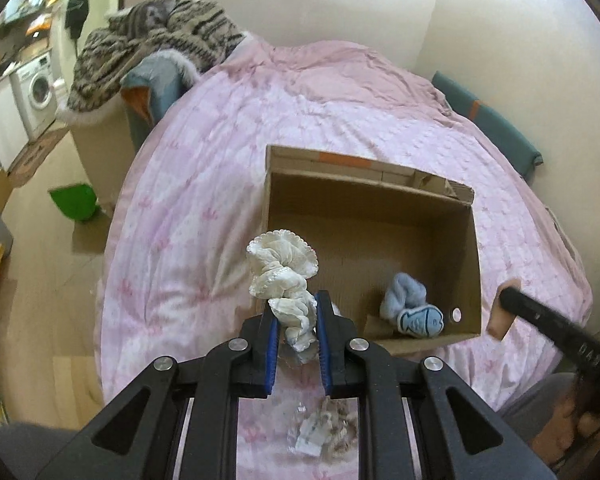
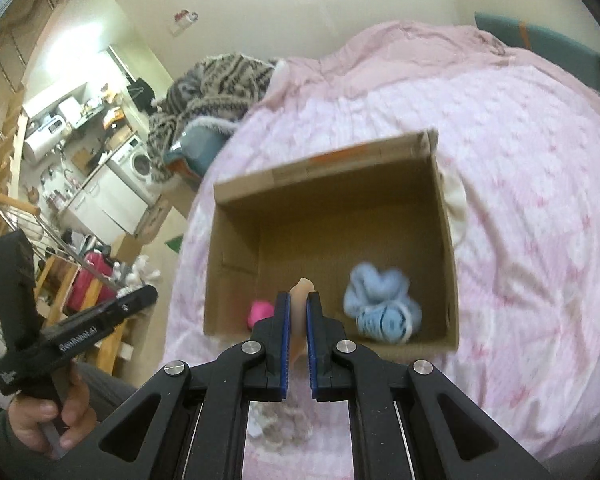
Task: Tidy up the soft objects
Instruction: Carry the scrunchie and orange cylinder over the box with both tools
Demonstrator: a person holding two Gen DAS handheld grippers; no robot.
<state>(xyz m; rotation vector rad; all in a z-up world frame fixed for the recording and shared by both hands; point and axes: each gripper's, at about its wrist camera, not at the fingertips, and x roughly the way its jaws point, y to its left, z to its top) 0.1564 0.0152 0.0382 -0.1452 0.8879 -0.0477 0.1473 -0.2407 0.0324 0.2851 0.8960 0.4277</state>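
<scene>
An open cardboard box (image 1: 380, 184) (image 2: 324, 168) sits on the pink bed. A light blue fish-print soft item (image 1: 414, 312) (image 2: 382, 308) lies in it, and a pink soft item (image 2: 260, 312) shows in the right wrist view. My left gripper (image 1: 296, 308) is shut on a white frilly cloth (image 1: 282, 268), held above the box's near left corner. My right gripper (image 2: 299, 304) is shut on a beige soft piece (image 2: 302, 292) over the box's near edge; it also shows in the left wrist view (image 1: 504, 312).
A pink quilt (image 1: 228, 160) (image 2: 520, 200) covers the bed. A striped blanket (image 1: 156, 40) lies on a blue chair at the far left. A cream cloth (image 2: 456, 200) lies beside the box's right wall. A green bin (image 1: 74, 202) stands on the floor.
</scene>
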